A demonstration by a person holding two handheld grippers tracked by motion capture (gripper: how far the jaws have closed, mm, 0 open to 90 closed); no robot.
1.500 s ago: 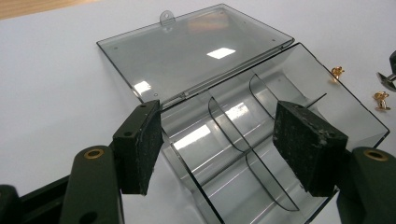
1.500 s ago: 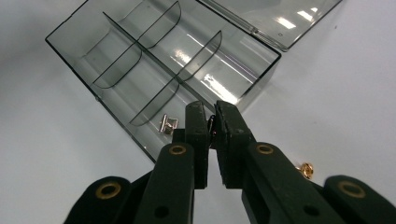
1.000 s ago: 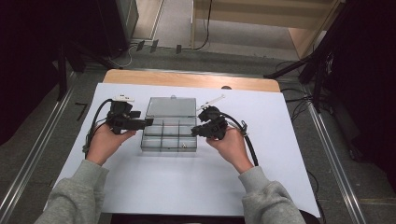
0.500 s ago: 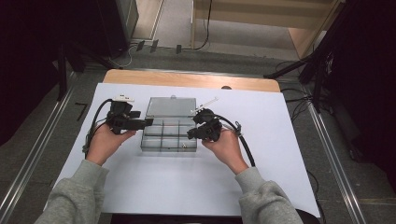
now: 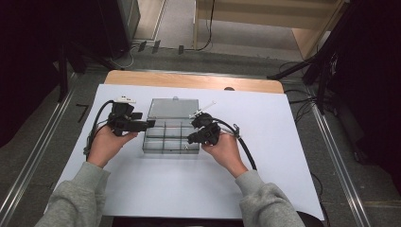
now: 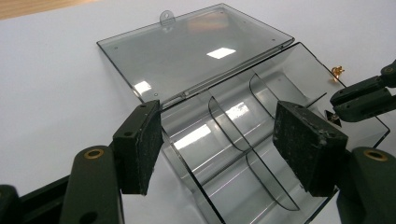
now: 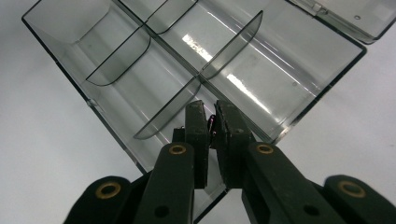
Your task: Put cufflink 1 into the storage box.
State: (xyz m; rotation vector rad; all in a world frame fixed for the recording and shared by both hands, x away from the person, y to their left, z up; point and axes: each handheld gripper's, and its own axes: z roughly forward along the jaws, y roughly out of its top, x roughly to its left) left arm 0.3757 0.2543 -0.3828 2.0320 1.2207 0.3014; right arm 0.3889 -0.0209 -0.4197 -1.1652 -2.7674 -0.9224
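Note:
A clear plastic compartment box (image 5: 163, 142) lies mid-table, its lid (image 5: 172, 108) folded flat behind it. My left gripper (image 5: 149, 124) is at the box's left end. Its jaws stand wide apart (image 6: 217, 107), one pad (image 6: 140, 149) outside the corner by the hinge and the other over the inside, neither pressing on anything. My right gripper (image 5: 190, 139) reaches over the box's right front part, shut (image 7: 210, 109) on a tiny metal piece (image 7: 213, 122) that peeks out between the pads. From the left gripper view, that piece (image 6: 332, 116) glints at the right gripper's tips.
The box (image 6: 243, 140) has curved dividers and its compartments look bare. A small brass piece (image 6: 337, 71) lies on the white sheet (image 5: 283, 142) just past the box's right wall. A thin white stick (image 5: 203, 109) rests beside the lid. A wooden table edge (image 5: 189, 81) runs behind.
My right gripper has shifted a little left and down, from beside the box's right end to over its right front part. The left gripper and the box have stayed put.

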